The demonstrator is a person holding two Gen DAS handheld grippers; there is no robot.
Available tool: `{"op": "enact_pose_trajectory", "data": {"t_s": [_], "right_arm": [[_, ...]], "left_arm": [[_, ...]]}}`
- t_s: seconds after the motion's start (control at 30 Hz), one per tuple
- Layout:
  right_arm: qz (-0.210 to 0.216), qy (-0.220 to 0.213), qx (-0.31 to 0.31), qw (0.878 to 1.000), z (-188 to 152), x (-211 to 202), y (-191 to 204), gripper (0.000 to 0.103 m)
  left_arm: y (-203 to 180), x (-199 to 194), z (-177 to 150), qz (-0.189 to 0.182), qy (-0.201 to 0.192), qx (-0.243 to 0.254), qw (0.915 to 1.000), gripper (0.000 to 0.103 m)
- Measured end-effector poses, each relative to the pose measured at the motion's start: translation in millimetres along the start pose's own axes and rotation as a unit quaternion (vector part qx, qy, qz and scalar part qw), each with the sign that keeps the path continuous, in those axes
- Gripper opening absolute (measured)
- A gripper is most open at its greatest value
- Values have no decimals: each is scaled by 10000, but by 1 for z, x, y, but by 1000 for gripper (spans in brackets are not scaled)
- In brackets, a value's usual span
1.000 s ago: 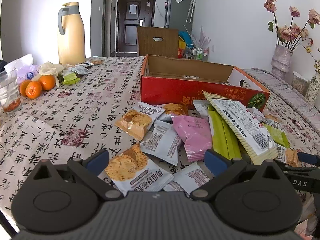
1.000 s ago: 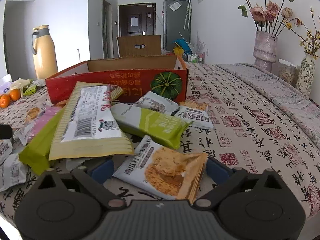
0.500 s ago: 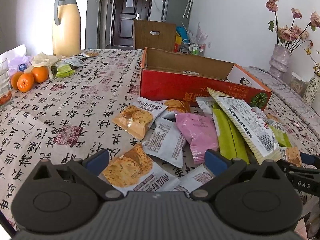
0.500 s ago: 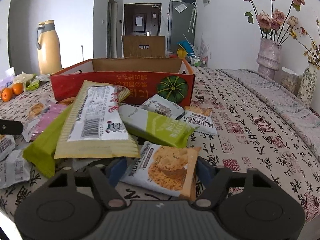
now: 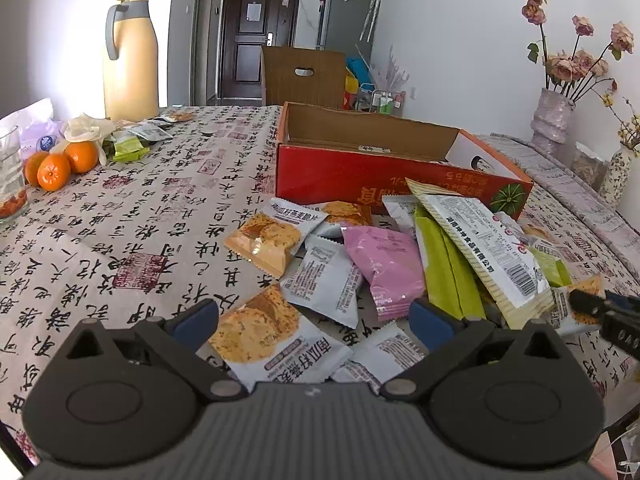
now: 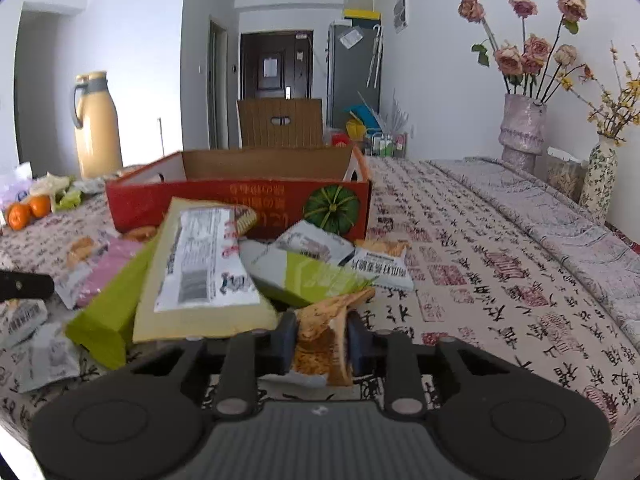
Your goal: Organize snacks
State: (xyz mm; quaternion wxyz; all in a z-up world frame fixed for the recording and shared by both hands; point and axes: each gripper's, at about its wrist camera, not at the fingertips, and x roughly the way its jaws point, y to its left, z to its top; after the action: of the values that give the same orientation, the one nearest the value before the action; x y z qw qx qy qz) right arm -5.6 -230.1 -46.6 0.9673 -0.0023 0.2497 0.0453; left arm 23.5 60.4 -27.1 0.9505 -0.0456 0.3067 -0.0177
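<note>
A pile of snack packets lies on the patterned tablecloth in front of an open red cardboard box. My left gripper is open, its jaws either side of a white cracker packet on the table. My right gripper is shut on an orange-and-white cracker packet, crumpled between its pads. Around it lie a long cream packet and green packets. A pink packet lies mid-pile. The right gripper's tip also shows in the left wrist view.
A yellow thermos jug, oranges and a glass stand at the far left. Flower vases stand along the right edge. A brown chair back is beyond the table.
My right gripper has closed on the cracker packet, crumpling it and lifting it slightly. My left gripper has stayed open and barely shifted over its packet.
</note>
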Motion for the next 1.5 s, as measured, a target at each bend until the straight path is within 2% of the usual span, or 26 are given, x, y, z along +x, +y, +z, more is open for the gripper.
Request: {"op": "enact_pose_trajectory", "data": {"t_s": [0.13,0.37,0.53,0.97,1.07,1.13,1.2,1.27,1.5], "right_arm": [[27,-249,153,9996,4,-10,-6,13],[123,-569,289,9979,8,-22,-12,10],[154,-645,347,9972,10,-23,-16,10],[158,-669,347,9970,11,-22,-14,10],[153,-654,367,9971,12,-21,-14,8],[160,-653,366,9971,12,-20,-14,8],[181,-649,362,9971,12,-19,-13,8],[203,-639,361,9971,12,-18,-12,8],[241,-678,367,9967,13,-19,-12,7]], "left_arm": [[2,-3,-1,102,13,8,9999,103],[15,-5,-2,406,113,155,9990,103],[26,6,-7,491,391,288,9976,103],[22,29,-5,284,552,294,9976,102],[23,30,-6,286,514,321,9978,91],[24,29,-5,256,462,326,9981,79],[24,27,-4,217,435,361,9982,61],[24,24,-4,146,417,345,9984,50],[22,17,0,134,292,298,9990,31]]}}
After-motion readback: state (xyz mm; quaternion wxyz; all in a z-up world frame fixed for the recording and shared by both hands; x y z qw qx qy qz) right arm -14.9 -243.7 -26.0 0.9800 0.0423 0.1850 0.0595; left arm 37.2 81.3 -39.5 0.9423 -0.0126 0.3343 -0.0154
